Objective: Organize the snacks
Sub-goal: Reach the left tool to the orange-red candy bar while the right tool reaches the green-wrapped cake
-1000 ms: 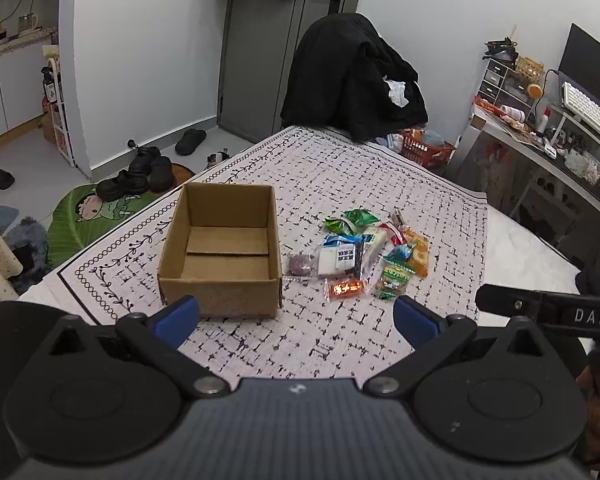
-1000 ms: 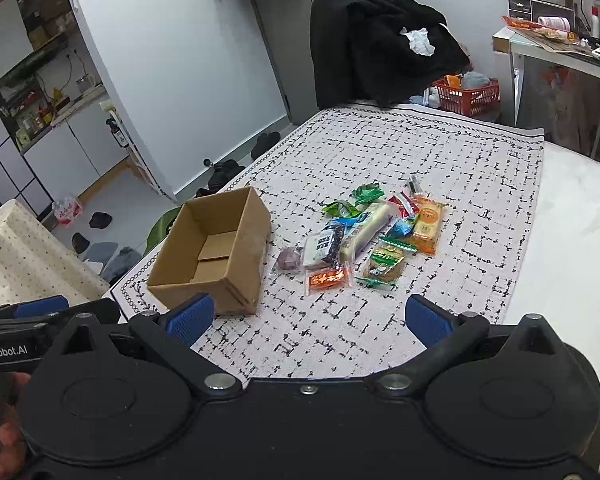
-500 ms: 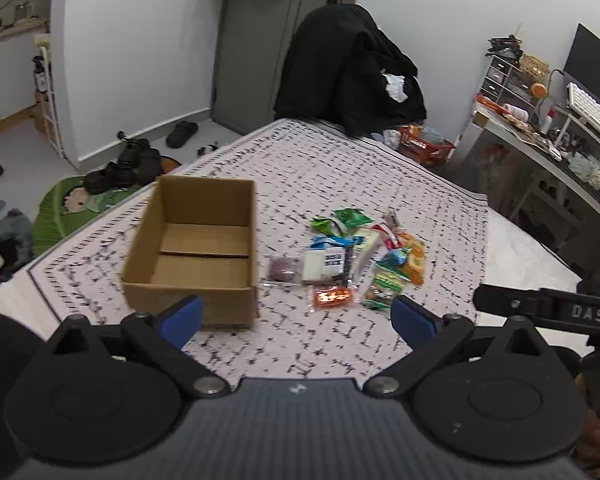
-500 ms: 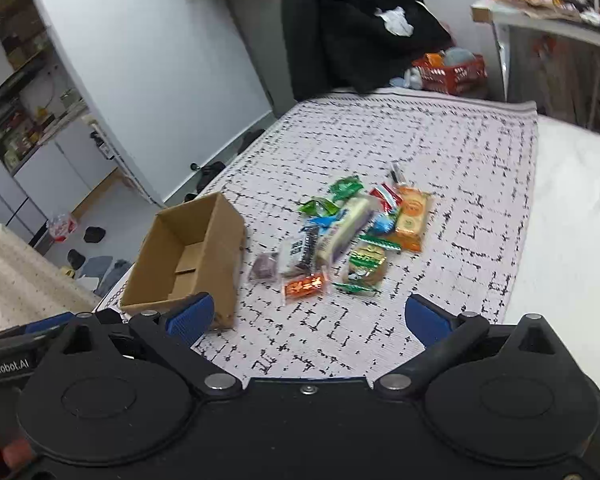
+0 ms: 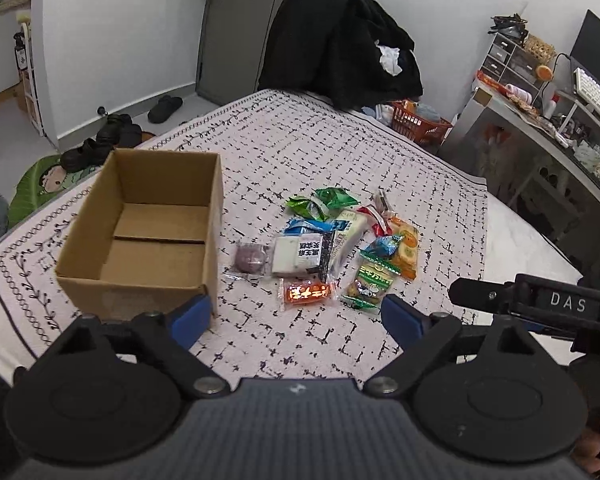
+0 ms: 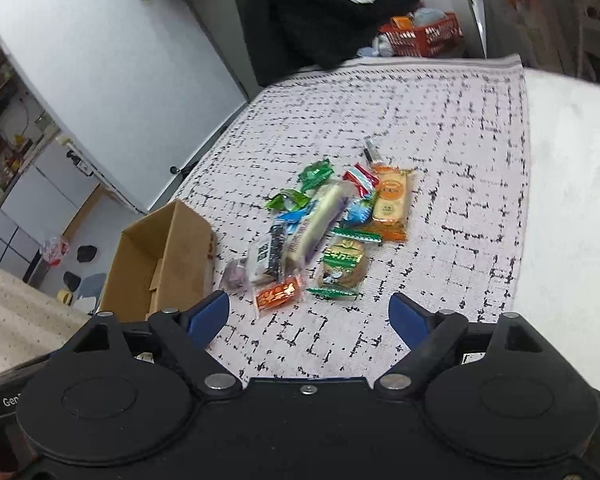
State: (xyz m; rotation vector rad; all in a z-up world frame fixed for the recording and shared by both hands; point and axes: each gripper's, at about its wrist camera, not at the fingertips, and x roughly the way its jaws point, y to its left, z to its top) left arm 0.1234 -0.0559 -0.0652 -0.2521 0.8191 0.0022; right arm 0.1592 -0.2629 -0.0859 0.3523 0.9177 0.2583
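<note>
Both the left tongs (image 5: 296, 318) and right tongs (image 6: 309, 316) are closing on nothing; just ahead, light, crinkly, slippery snack packets (image 5: 328, 248) are probably best pinched across a flat middle.

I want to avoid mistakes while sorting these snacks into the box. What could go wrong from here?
1. The snack pile overlaps tightly, so a closing left claw may pinch two packets at once.
2. The thin orange packet lies flat on the cloth; the claw might catch fabric.
3. The cardboard box looks light and could slide if bumped.
</note>
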